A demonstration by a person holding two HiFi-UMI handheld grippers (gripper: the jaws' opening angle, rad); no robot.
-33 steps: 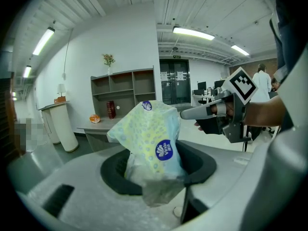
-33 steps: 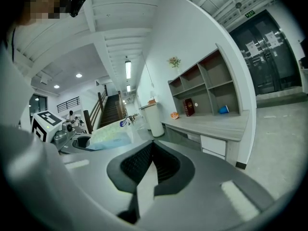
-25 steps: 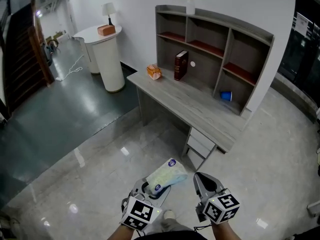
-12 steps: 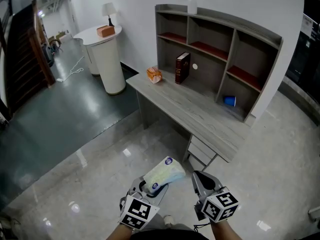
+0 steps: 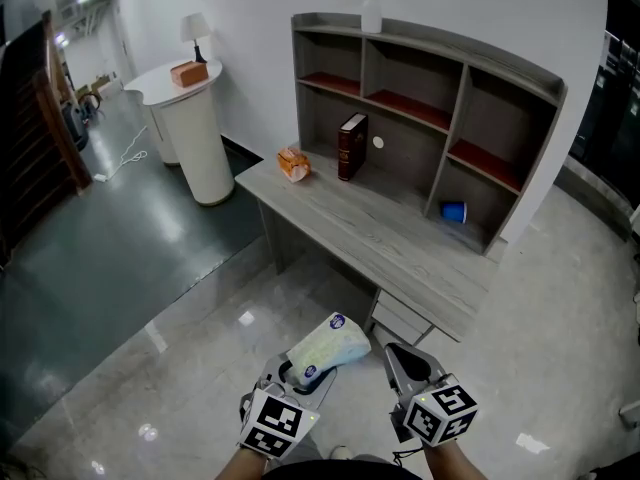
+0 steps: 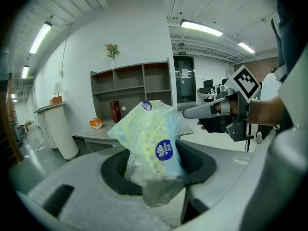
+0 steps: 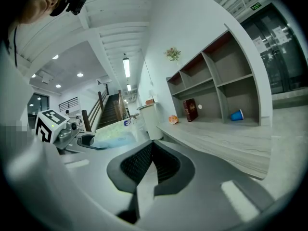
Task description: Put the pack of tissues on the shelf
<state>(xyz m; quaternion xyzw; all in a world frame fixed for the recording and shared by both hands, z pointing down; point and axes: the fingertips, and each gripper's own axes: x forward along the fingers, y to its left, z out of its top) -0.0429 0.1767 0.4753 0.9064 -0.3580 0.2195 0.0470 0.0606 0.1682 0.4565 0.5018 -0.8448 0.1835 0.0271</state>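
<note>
A pale green and yellow pack of tissues point(image 5: 326, 349) point(image 6: 150, 136) with blue round labels is clamped in my left gripper point(image 5: 300, 376) point(image 6: 153, 170), sticking up and forward out of the jaws. My right gripper point(image 5: 402, 366) point(image 7: 150, 165) is beside it on the right, jaws shut with nothing between them. Both hang over the floor in front of the grey desk point(image 5: 400, 240). The shelf unit point(image 5: 430, 118) point(image 6: 130, 83) point(image 7: 216, 88) with red-lined compartments stands on the desk's back.
On the desk are a dark red book point(image 5: 351, 148), an orange packet point(image 5: 293, 164) and a blue cup point(image 5: 453, 212) lying in the lower right compartment. A vase with flowers point(image 5: 370, 3) tops the shelf. A white round pedestal point(image 5: 192, 128) stands at the left.
Both grippers have moved toward the desk, which has come nearer in the head view. The tissue pack stays gripped in the left gripper; the right stays shut.
</note>
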